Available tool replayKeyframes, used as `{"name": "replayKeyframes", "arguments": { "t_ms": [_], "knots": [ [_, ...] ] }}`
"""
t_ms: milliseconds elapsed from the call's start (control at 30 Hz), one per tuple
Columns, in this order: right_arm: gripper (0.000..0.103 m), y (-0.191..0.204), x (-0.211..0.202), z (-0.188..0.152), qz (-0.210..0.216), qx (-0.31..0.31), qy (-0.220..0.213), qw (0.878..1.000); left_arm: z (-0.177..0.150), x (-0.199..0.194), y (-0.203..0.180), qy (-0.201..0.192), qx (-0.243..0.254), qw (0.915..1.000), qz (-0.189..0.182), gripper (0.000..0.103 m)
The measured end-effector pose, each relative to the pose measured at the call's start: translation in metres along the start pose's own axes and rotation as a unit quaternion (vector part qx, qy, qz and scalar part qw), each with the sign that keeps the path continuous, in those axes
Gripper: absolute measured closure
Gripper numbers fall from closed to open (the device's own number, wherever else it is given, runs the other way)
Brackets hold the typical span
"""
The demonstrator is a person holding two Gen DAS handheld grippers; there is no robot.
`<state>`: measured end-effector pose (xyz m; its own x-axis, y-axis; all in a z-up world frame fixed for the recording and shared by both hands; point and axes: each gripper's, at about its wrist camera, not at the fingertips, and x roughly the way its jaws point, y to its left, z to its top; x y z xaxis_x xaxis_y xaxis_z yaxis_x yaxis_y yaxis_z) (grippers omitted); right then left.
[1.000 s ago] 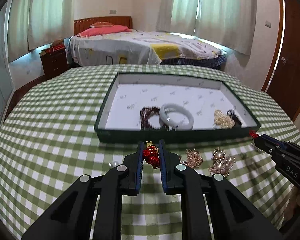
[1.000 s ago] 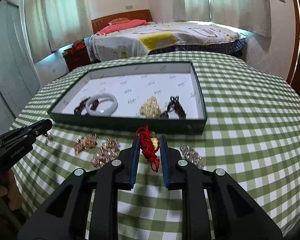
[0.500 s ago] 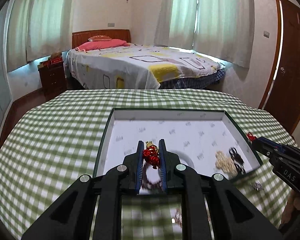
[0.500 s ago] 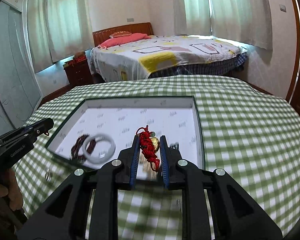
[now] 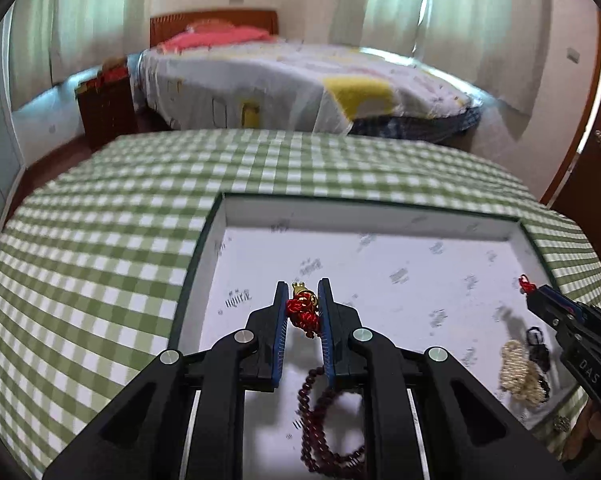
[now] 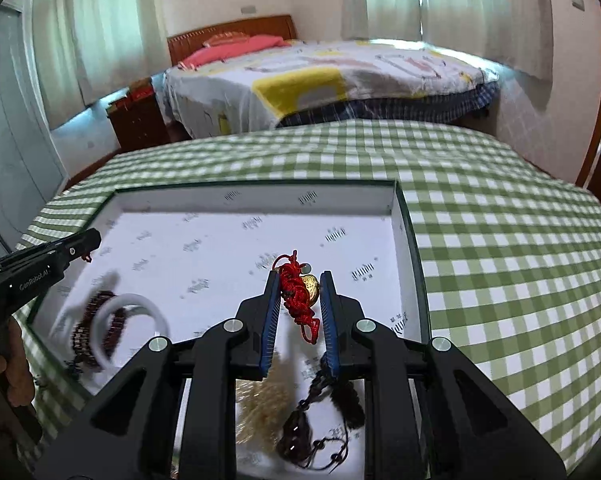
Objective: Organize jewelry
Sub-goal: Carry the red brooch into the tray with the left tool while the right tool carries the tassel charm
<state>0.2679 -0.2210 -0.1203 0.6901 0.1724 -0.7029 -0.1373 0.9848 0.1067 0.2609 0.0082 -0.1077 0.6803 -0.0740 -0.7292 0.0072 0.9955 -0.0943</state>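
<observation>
While both claws hang over the tray, each pinches a red knotted-cord charm with a gold pendant: the carrying step, short of release.
Left gripper (image 5: 301,304) is clamped on one red-and-gold knotted charm (image 5: 302,310); right gripper (image 6: 299,294) is clamped on a second such charm (image 6: 298,294). Ahead of and beneath both lies the bare white floor of the dark green shallow cardboard tray (image 6: 414,240). Next, judged: lower, then part the jaws over bare floor. Under the left claw a dark red bead bracelet (image 5: 320,412) is partly hidden; motion blur smears the white bangle (image 6: 128,320); jewellery beneath the right claw is hard to identify.
</observation>
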Motion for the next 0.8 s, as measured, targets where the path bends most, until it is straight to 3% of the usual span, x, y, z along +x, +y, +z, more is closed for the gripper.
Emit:
{"name": "replayKeyframes", "arguments": {
  "t_ms": [167,367,400,433,467,567,800],
  "knots": [
    [0.083,-0.002,0.012,-0.003,-0.008,-0.001,0.023,1.0,-0.002,0.018,0.004,0.04,-0.01,0.9991,0.005,0.087],
    [0.079,-0.003,0.014,-0.006,-0.002,-0.001,0.031,1.0,-0.004,0.019,0.0,0.054,-0.004,0.9984,0.012,0.084],
    [0.078,-0.003,0.014,-0.005,0.0,-0.002,0.03,1.0,-0.004,0.019,0.0,0.056,-0.005,0.9984,0.01,0.081],
    [0.076,-0.002,0.013,-0.005,0.0,-0.003,0.029,1.0,-0.003,0.019,0.0,0.057,-0.006,0.9983,0.007,0.07],
    [0.073,-0.001,0.012,-0.006,0.002,-0.003,0.026,1.0,-0.003,0.016,0.0,0.054,-0.006,0.9985,0.006,0.059],
    [0.067,-0.002,0.006,-0.005,0.002,0.002,0.019,1.0,-0.002,0.01,-0.002,0.033,-0.005,0.9994,0.003,0.046],
    [0.066,0.0,-0.034,-0.005,0.009,0.015,-0.021,1.0,-0.008,-0.021,0.009,-0.012,-0.034,0.9993,-0.013,0.045]
  ]
}}
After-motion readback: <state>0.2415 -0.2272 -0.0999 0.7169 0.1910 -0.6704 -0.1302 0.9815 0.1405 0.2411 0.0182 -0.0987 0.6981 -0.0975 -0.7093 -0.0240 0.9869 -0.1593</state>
